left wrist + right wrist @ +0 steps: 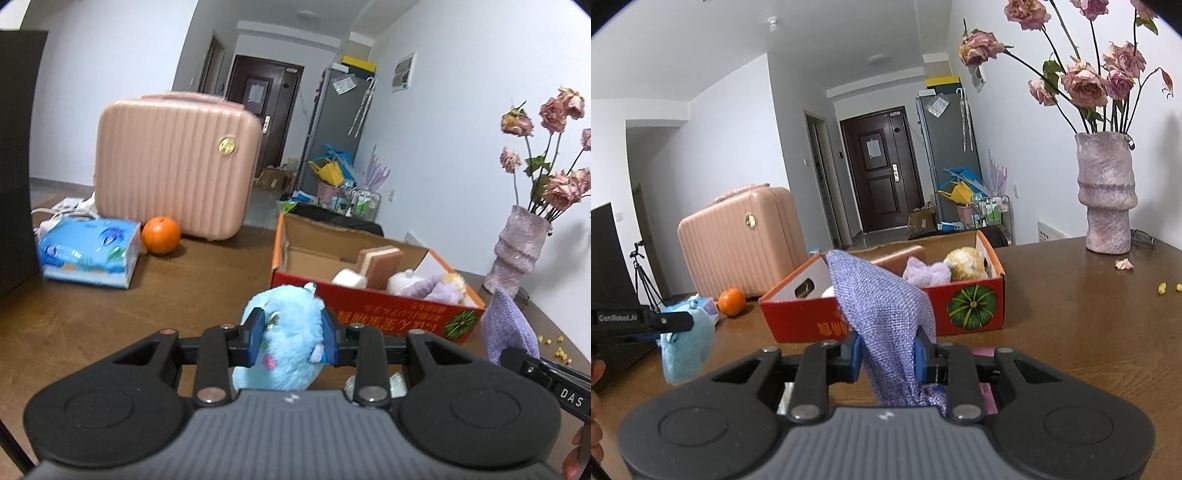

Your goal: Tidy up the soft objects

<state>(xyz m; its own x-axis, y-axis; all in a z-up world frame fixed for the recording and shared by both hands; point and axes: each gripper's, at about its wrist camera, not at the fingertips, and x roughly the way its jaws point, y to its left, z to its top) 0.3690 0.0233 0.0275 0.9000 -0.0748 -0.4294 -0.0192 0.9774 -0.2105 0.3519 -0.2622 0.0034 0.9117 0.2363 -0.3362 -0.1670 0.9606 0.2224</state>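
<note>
Left to right on the brown surface (92, 317): blue tissue pack (88, 251) at far left, orange (161, 235) just beside it, pink ribbed suitcase (177, 162) upright behind both.

Left hand-held gripper (291, 334): jaws clamped on the blue plush toy (288, 332), blue pads pressing its sides, fur bulging out above and below. In the right wrist view the toy (686, 341) hangs clear of the surface, left of the box.

Centre: red cardboard box (369, 310), open top, pumpkin print on its end. Inside: pink and tan sponge block (380, 266) on edge, white soft item (349, 277), lilac plush (439, 286), yellowish plush (966, 264) in the near right corner.

Right hand-held gripper (888, 356): jaws pinched on the purple knit cloth (882, 314), which stands up in a peak between the pads and trails below them. It sits in front of the box, near side, not in it. Something pink under the gripper; can't tell what.

Right: lilac textured vase (1106, 192) with dried pink roses (1086, 83) upright near the wall, fallen petals (1124, 264) and small yellow bits (1162, 287) scattered on the surface close by.
</note>
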